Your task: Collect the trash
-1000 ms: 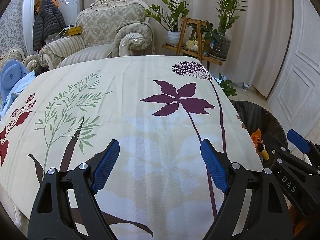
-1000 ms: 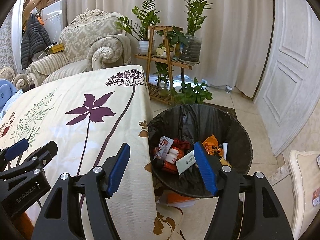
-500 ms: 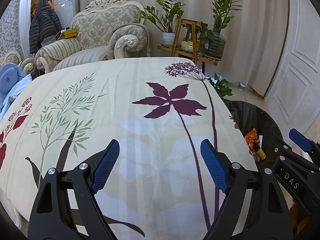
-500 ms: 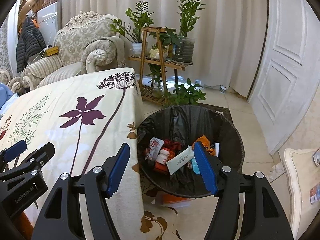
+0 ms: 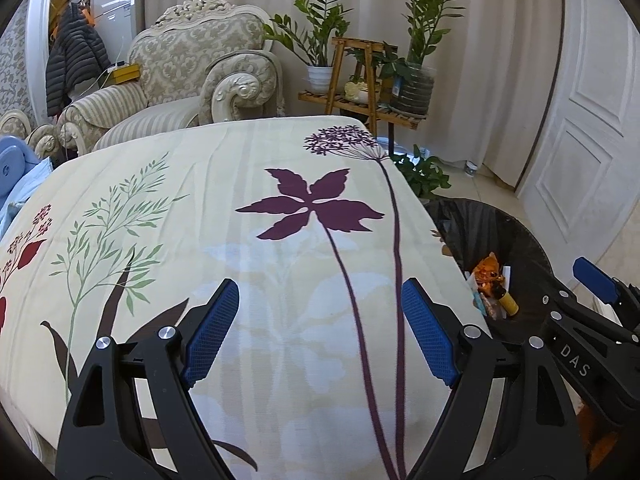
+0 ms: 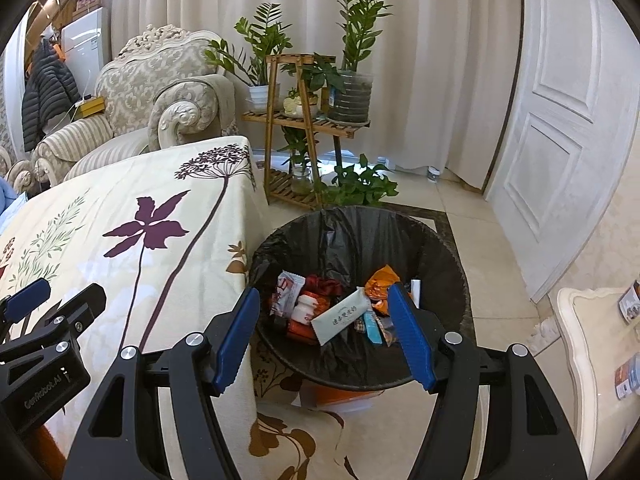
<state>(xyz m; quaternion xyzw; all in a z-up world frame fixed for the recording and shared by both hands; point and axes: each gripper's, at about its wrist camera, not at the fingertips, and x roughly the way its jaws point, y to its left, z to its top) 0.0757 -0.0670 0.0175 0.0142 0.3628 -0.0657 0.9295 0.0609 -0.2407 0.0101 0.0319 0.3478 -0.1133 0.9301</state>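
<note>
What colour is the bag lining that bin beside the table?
Black. The bin liner shows best in the right wrist view, with wrappers lying inside it.

- Both views are evenly bright, with soft, cool daylight filtering through the white curtains (image 5: 472, 40) at twelve o'clock.
- Shadows are faint and diffuse; no harsh glare falls on the tablecloth (image 5: 248, 240).
- Fisheye distortion bends the door (image 6: 560, 120) at three o'clock, and the corners fall to black.
- Focus is sharp throughout; the bin liner (image 6: 352, 236) stays dark yet readable.
</note>
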